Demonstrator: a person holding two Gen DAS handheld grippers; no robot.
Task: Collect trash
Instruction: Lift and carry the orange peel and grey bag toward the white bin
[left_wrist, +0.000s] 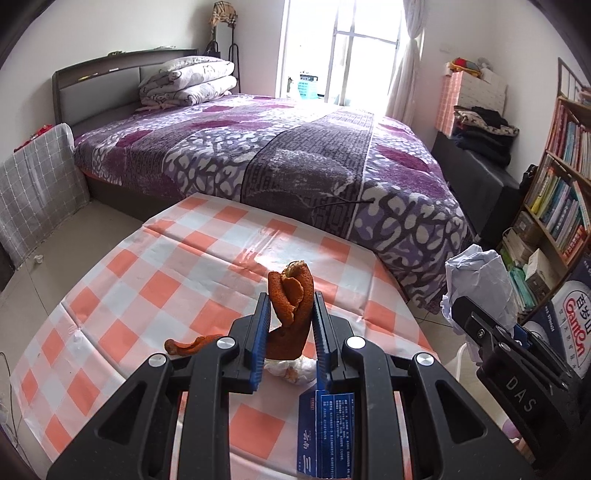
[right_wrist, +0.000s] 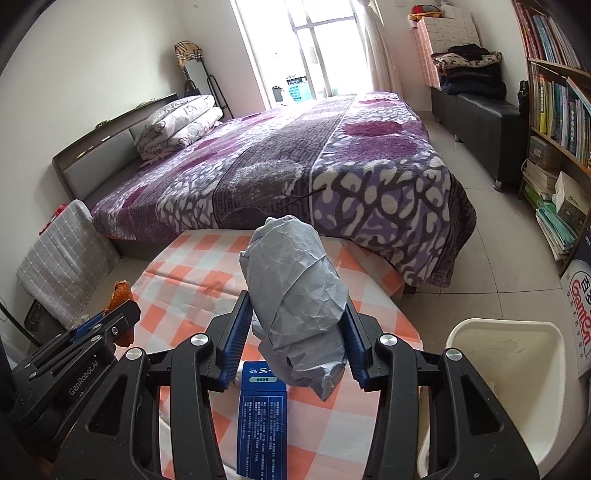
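My left gripper (left_wrist: 290, 301) is shut on a dried orange peel (left_wrist: 291, 295) and holds it above the checkered table (left_wrist: 147, 280). Another strip of peel (left_wrist: 188, 345) and a crumpled white tissue (left_wrist: 291, 371) lie on the table under it. A blue box (left_wrist: 325, 432) lies beside them; it also shows in the right wrist view (right_wrist: 262, 421). My right gripper (right_wrist: 297, 301) is shut on a crumpled grey-white paper wad (right_wrist: 295, 295), held above the table's right side. A white bin (right_wrist: 517, 369) stands to its right, below table height.
A bed with a purple blanket (left_wrist: 295, 155) stands right behind the table. A bookshelf (right_wrist: 554, 110) and a black bench (right_wrist: 480, 114) line the right wall. A grey-covered cabinet (left_wrist: 33, 195) stands left. Tiled floor (right_wrist: 480, 258) lies between bed and shelf.
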